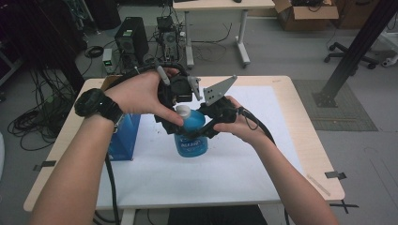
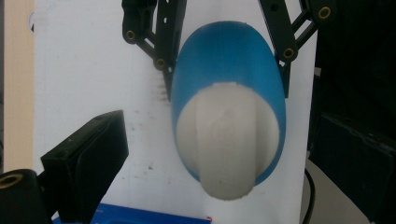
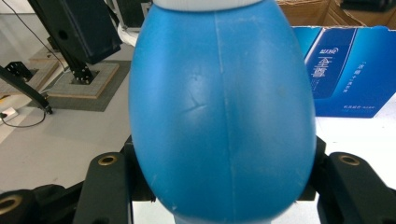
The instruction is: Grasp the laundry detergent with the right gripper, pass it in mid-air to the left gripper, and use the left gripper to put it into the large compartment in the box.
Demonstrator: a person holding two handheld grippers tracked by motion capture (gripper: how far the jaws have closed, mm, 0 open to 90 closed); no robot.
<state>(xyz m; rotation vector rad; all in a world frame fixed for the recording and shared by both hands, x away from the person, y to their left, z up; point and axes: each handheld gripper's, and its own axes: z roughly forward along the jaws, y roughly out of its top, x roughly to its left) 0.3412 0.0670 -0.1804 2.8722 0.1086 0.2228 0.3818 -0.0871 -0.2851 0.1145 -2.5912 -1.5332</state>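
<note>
I hold the blue bottle upright near the middle of the table, on the white mat, and its long axis stands vertical with the white cap on top. My right gripper comes from the right side and its jaws are closed on the round body of the bottle; in the right gripper view the blue wall sits between the two black jaws and touches both. My left gripper is above the bottle and looks down on it, so in the left gripper view the cap lies straight ahead between the jaws. These jaws stand apart, one on each side of the cap, and they do not touch it. So the left one is nearer to the cap, and I judge the next move is to lower it along the vertical axis and close on the cap, perhaps to turn it, while the right one keeps the body steady. The mat looks flat and a little dirty with small dark marks. A blue box stands just to the left of the bottle. Behind the table I see a grey floor with cables, a computer tower and a cardboard box.
</note>
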